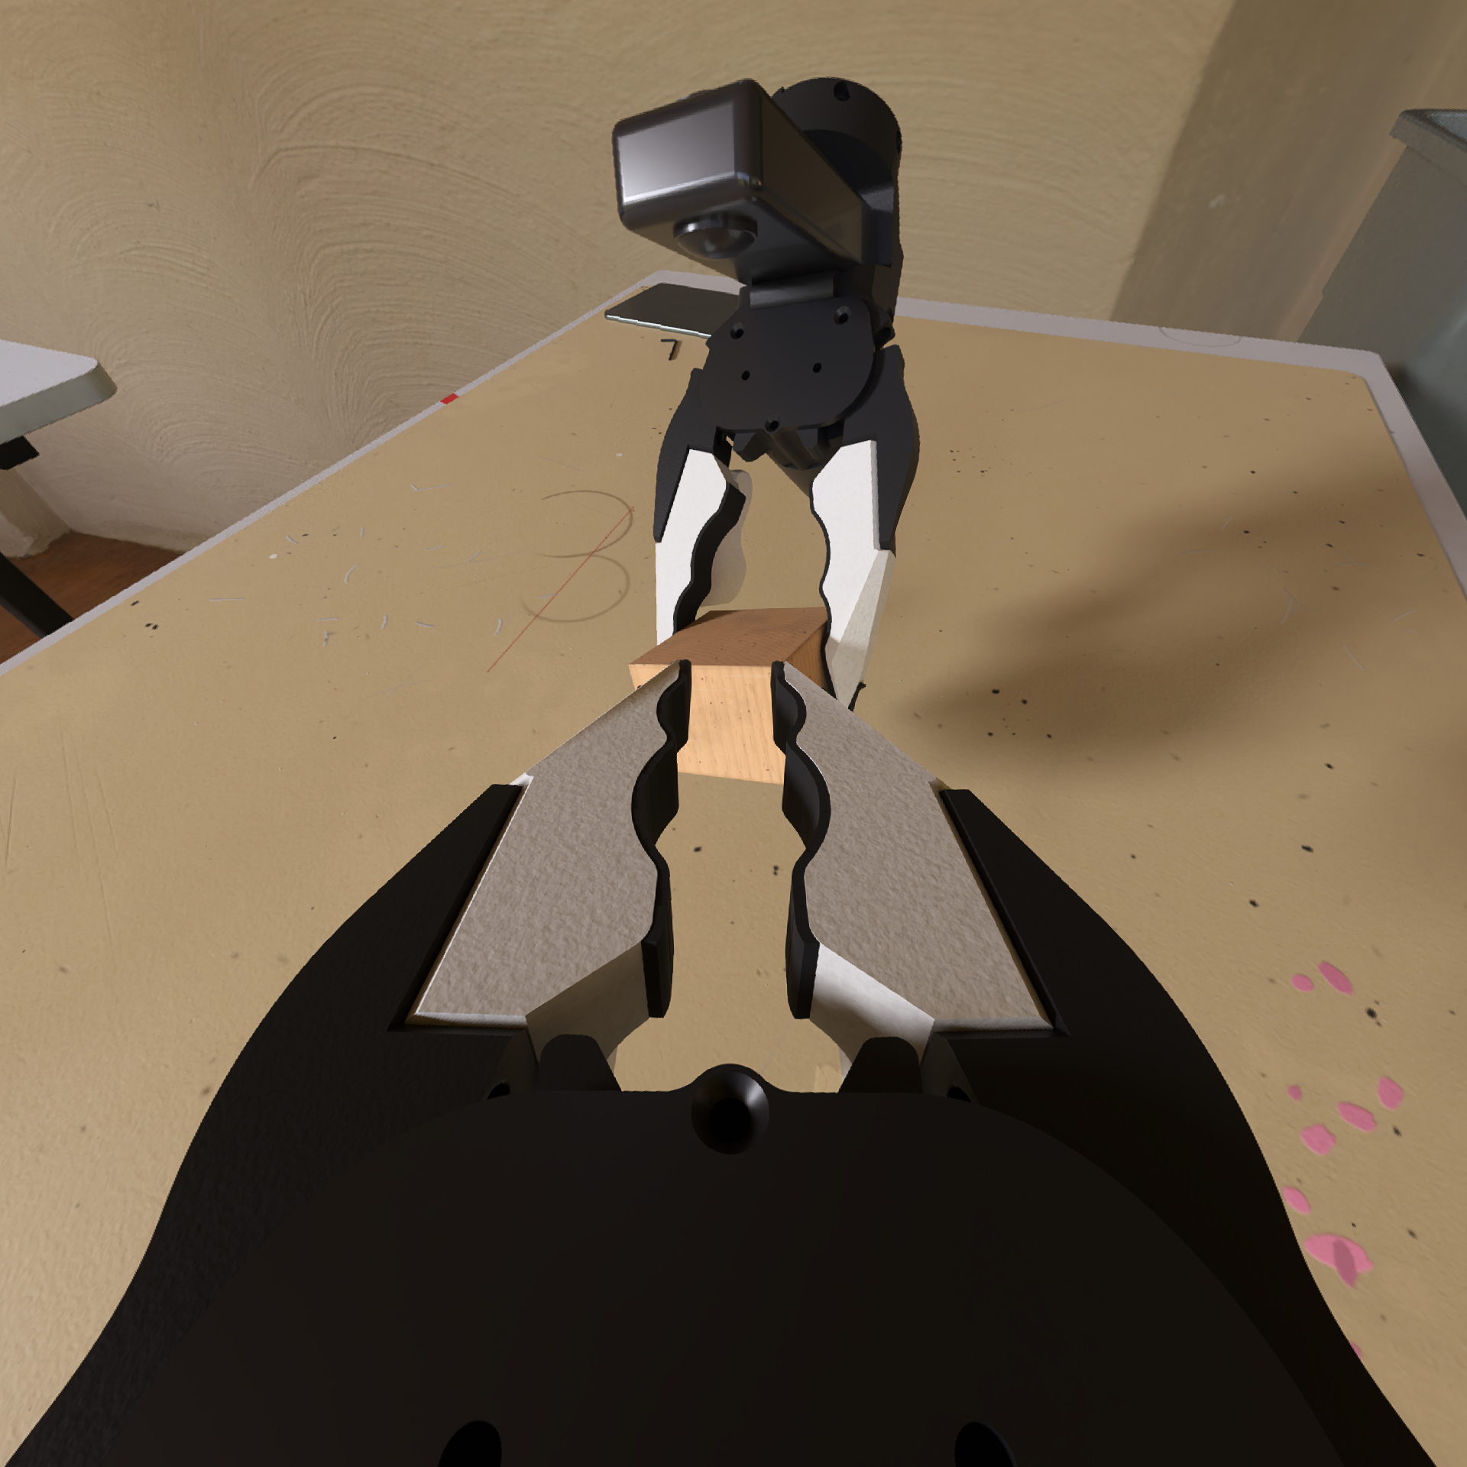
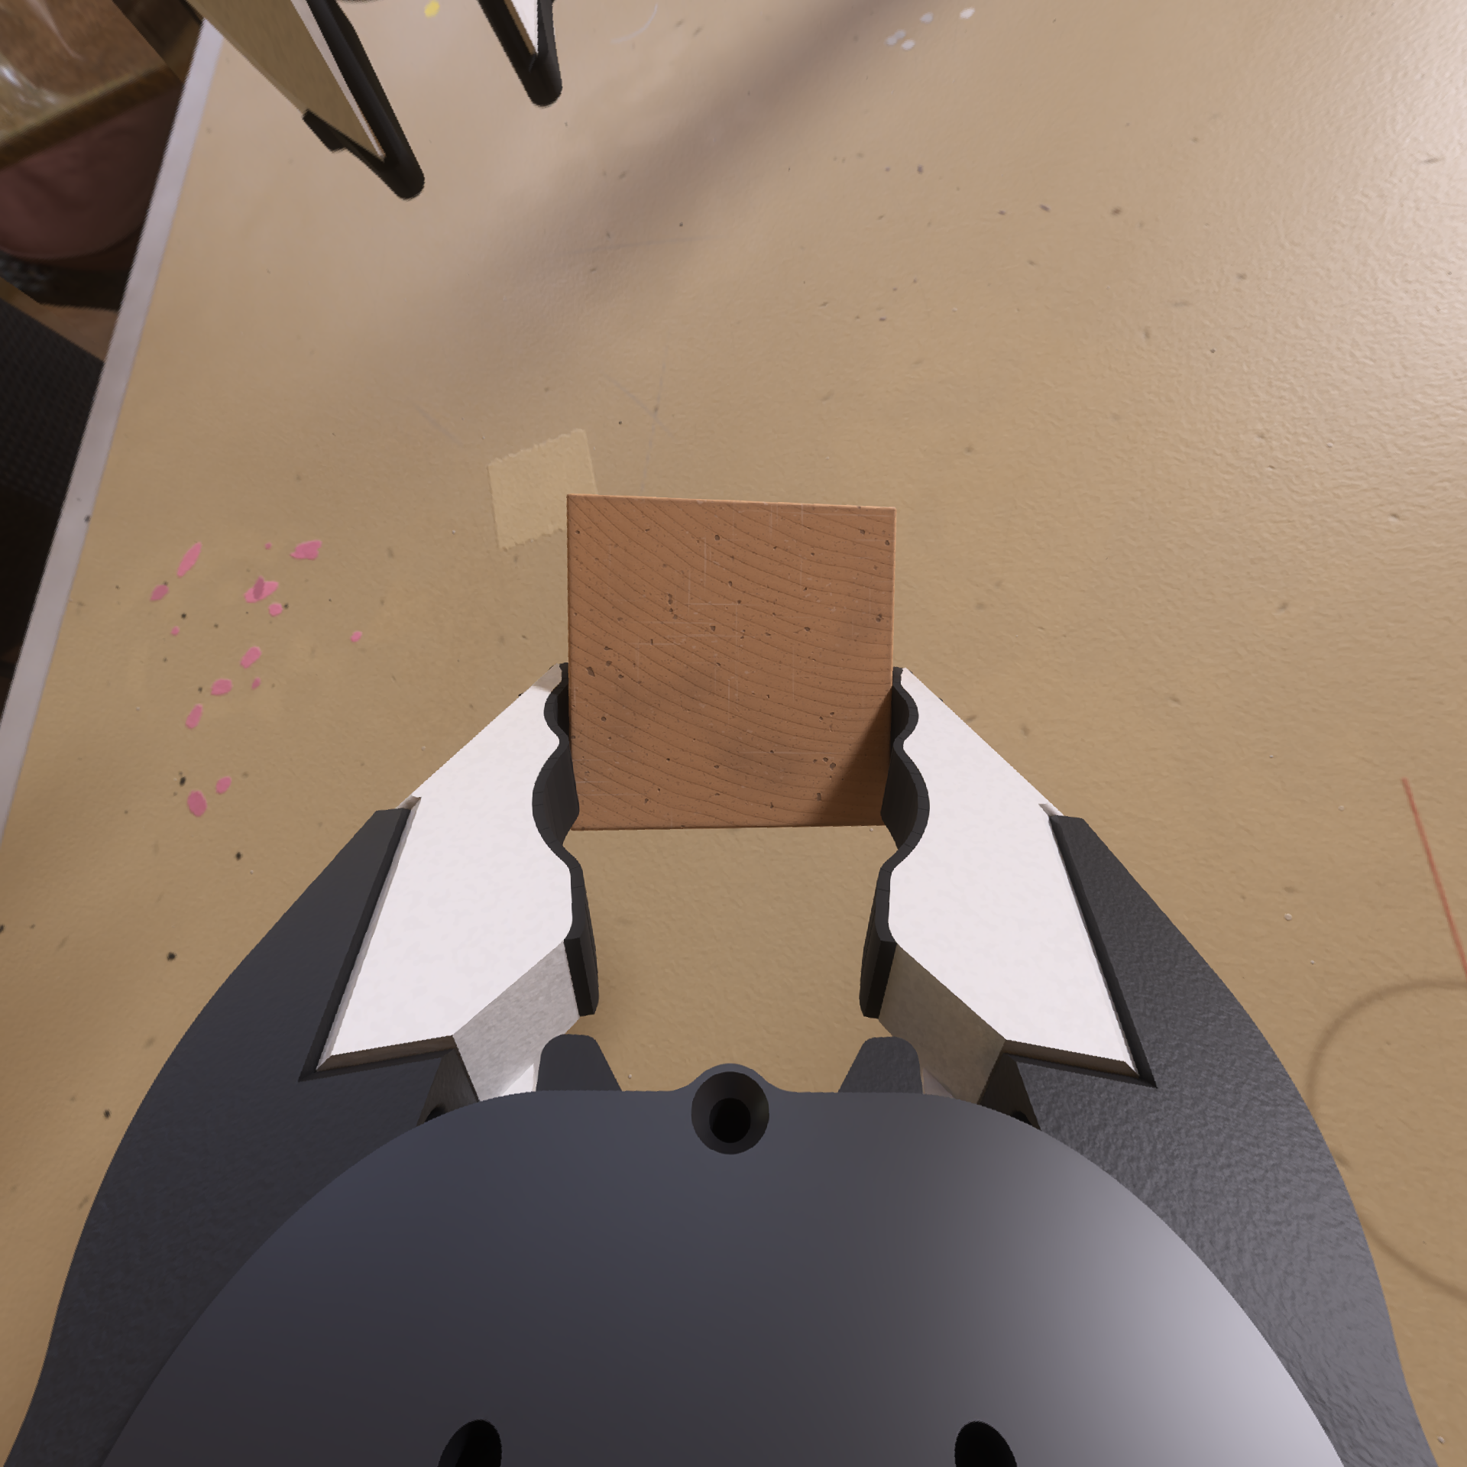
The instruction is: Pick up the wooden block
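Observation:
The wooden block (image 2: 730, 659) is a light brown cube on the tan table (image 2: 1111, 476). My right gripper (image 2: 730, 683) points straight down over it, with both pads pressed against opposite sides of the block. In the left wrist view the block (image 1: 730, 714) sits just beyond my left gripper (image 1: 730, 675), with the right gripper (image 1: 754, 635) standing upright over it. The left gripper's fingers are a little apart and hold nothing. They show at the top left of the right wrist view (image 2: 468, 135), apart from the block. I cannot tell if the block is off the table.
Pink paint spots (image 2: 238, 659) lie left of the block and a tape patch (image 2: 540, 484) lies just beyond it. A flat metal plate (image 1: 659, 313) lies at the table's far corner. A white table (image 1: 48, 381) stands off to the left.

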Robot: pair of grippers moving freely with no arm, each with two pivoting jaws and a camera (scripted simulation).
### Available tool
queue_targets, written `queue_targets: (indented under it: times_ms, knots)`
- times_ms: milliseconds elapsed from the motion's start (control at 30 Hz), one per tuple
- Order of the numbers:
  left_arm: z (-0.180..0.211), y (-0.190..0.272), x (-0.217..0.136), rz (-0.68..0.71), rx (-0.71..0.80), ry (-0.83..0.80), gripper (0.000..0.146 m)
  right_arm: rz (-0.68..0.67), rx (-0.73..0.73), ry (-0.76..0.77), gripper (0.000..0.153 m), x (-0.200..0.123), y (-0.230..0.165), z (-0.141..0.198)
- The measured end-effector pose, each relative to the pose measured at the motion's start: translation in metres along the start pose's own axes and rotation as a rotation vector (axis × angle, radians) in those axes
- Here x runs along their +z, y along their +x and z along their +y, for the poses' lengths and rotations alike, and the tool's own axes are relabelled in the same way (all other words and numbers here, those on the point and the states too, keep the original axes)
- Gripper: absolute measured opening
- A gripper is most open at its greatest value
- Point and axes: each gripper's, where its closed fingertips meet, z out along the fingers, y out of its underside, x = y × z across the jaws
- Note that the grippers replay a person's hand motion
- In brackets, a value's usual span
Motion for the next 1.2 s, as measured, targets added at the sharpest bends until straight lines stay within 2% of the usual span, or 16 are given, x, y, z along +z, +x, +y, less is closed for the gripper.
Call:
queue_targets:
  times_ms: [767, 1200]
  knots:
    - [0.002, -0.005, 0.001, -0.017, -0.018, 0.007, 0.020, -0.084, 0.073, 0.238, 0.078, -0.027, -0.003, -0.026]
    - [0.001, -0.004, 0.002, -0.023, -0.018, 0.009, 0.020, -0.096, 0.057, 0.261, 0.078, -0.030, -0.006, -0.030]
